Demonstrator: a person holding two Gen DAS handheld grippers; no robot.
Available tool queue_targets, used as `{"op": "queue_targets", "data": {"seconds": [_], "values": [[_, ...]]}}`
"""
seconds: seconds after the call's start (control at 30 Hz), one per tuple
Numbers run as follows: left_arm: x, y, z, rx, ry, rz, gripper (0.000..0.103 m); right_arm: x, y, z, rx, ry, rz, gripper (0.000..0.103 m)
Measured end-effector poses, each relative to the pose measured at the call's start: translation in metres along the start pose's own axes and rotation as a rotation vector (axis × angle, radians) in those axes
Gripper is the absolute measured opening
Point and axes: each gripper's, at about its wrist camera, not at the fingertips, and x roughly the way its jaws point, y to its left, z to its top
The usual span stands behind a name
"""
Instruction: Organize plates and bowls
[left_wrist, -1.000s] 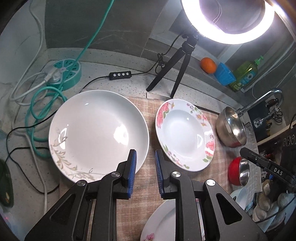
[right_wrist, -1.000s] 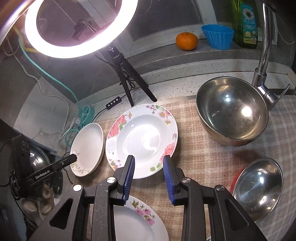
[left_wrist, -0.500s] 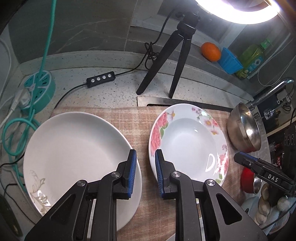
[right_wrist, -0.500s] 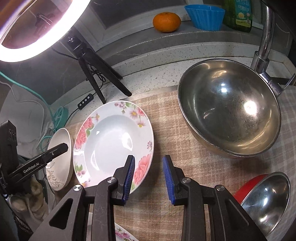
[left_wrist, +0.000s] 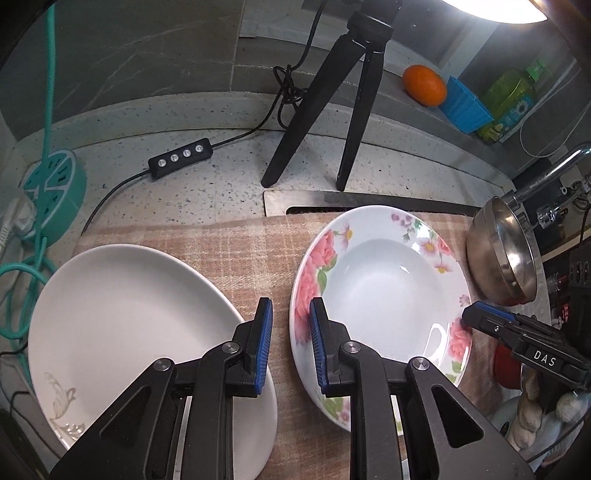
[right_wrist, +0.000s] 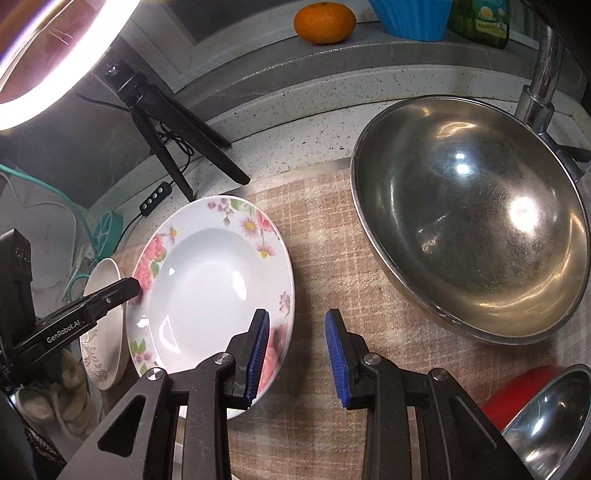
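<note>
The floral plate (left_wrist: 388, 295) lies between 2 tools, left tool (left_wrist: 291, 345) and right tool (right_wrist: 297, 356), both apart, gripping nothing (steel bowl (right_wrist: 472, 221) near the table's back edge).

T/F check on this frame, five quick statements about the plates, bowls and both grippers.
1. The floral plate lies on the checked cloth. True.
2. The left gripper is clamped on the white plate. False: its jaws are empty, above the gap between the two plates.
3. An orange sits on the ledge beside a blue cup. True.
4. The large steel bowl holds food. False: it is empty.
5. The right gripper grips the steel bowl. False: it holds nothing, at the floral plate's edge.
</note>
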Motion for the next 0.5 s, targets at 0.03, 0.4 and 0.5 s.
{"op": "queue_targets", "data": {"seconds": [0.03,0.4,0.5], "values": [[0.0008,-0.0015,0.0,0.006,0.0,0.003,0.018,0.0016,0.0004,0.0005,0.0,0.004,0.001,0.028],[0.0028,-0.0041,0.0015,0.017,0.004,0.01,0.009,0.0071,0.0087,0.0039,-0.04,0.015,0.006,0.01],[0.0032,-0.0047,0.0017,0.012,0.005,0.011,0.009,0.0069,0.01,0.0035,-0.049,0.014,-0.004,0.01]]}}
